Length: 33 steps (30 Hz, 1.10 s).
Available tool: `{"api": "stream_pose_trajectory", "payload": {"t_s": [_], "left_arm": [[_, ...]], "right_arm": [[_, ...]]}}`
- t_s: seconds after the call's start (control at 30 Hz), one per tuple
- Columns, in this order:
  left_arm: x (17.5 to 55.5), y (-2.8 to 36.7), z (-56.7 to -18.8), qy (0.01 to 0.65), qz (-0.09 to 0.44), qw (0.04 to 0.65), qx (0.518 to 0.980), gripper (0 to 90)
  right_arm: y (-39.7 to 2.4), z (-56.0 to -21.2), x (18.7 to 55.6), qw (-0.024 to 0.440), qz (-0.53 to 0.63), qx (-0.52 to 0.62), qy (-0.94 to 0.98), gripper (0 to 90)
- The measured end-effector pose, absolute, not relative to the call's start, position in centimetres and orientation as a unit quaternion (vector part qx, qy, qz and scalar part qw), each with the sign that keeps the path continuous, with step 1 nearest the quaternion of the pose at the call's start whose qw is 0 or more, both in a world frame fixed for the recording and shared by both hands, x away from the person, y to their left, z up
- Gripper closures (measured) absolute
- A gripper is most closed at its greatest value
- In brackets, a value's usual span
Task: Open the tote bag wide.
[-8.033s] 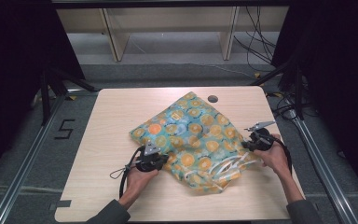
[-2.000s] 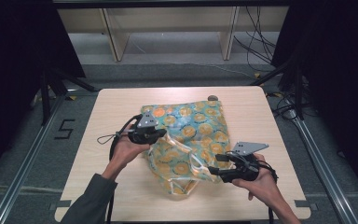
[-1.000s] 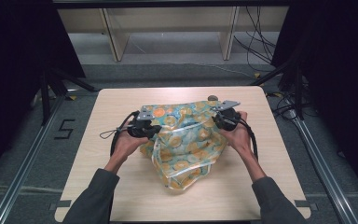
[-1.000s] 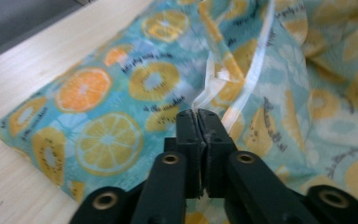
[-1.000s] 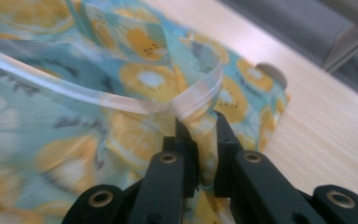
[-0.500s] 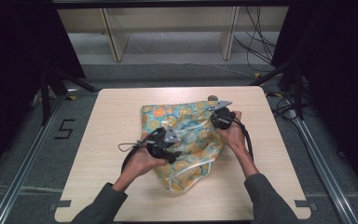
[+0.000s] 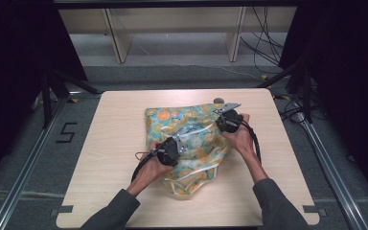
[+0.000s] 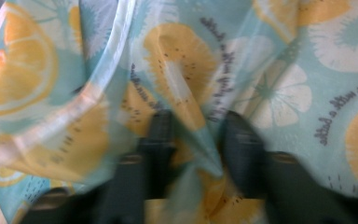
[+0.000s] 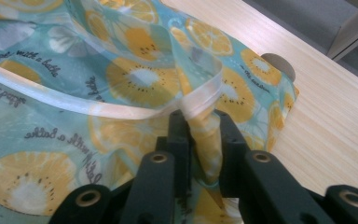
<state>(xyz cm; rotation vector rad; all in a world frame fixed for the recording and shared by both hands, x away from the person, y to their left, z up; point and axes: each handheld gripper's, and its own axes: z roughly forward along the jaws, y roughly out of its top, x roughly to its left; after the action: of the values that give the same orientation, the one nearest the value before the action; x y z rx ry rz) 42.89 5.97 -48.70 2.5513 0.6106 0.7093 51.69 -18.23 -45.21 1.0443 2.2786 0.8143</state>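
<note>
High view: both tongs, left tongs [image 7: 178, 146] and right tongs [image 7: 223, 117], clamped on fruit-print cloth [image 7: 191, 129].

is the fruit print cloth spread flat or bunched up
Bunched up: the cloth lies folded over itself in creases on the table, with folds pinched in both claws.

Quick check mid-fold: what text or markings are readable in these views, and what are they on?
"5": marking on the floor left of the table.
"with a bottle": partly legible dark script repeated on the fruit-print cloth; the words before it are too blurred to read.
Nothing legible on either gripper.
</note>
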Motion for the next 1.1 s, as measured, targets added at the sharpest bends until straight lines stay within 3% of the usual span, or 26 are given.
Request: {"api": "stream_pose_trajectory", "payload": {"t_s": [0.03, 0.07, 0.1, 0.17, 0.23, 0.33, 0.7, 0.87, 1.0, 1.1], "left_arm": [[42.8, 6.0, -48.7, 0.213, 0.257, 0.214, 0.918, 78.7], [42.6, 6.0, -48.6, 0.209, 0.264, 0.217, 0.916, 87.6], [42.5, 6.1, -48.5, 0.205, 0.261, 0.225, 0.916, 87.6], [42.4, 6.4, -48.1, 0.214, 0.225, 0.256, 0.916, 89.1], [41.9, 7.0, -47.7, 0.233, 0.177, 0.311, 0.904, 89.1], [41.2, 8.5, -46.7, 0.235, 0.161, 0.338, 0.897, 89.3], [40.2, 12.0, -43.1, 0.274, 0.134, 0.422, 0.854, 89.3], [40.0, 11.8, -43.0, 0.272, 0.129, 0.424, 0.854, 89.2], [39.8, 11.8, -42.8, 0.264, 0.130, 0.422, 0.857, 89.2], [39.3, 11.8, -42.9, 0.260, 0.130, 0.421, 0.859, 89.2]], "right_arm": [[-18.3, -45.0, 51.6, 0.242, 0.296, 0.383, 0.841, 76.4], [-18.4, -45.0, 51.6, 0.244, 0.298, 0.386, 0.838, 66.4], [-18.4, -45.0, 51.6, 0.244, 0.298, 0.386, 0.838, 66.4], [-18.6, -44.5, 51.3, 0.247, 0.307, 0.403, 0.826, 56.0], [-19.0, -44.1, 50.8, 0.235, 0.322, 0.401, 0.825, 51.2], [-20.3, -43.3, 48.4, 0.219, 0.349, 0.398, 0.820, 43.8], [-22.6, -39.9, 41.0, 0.187, 0.392, 0.376, 0.819, 36.3], [-21.2, -41.1, 38.4, 0.176, 0.377, 0.318, 0.852, 35.1], [-20.3, -43.7, 39.1, 0.184, 0.320, 0.337, 0.866, 38.1], [-20.4, -45.1, 40.1, 0.186, 0.275, 0.330, 0.884, 74.2]]}}
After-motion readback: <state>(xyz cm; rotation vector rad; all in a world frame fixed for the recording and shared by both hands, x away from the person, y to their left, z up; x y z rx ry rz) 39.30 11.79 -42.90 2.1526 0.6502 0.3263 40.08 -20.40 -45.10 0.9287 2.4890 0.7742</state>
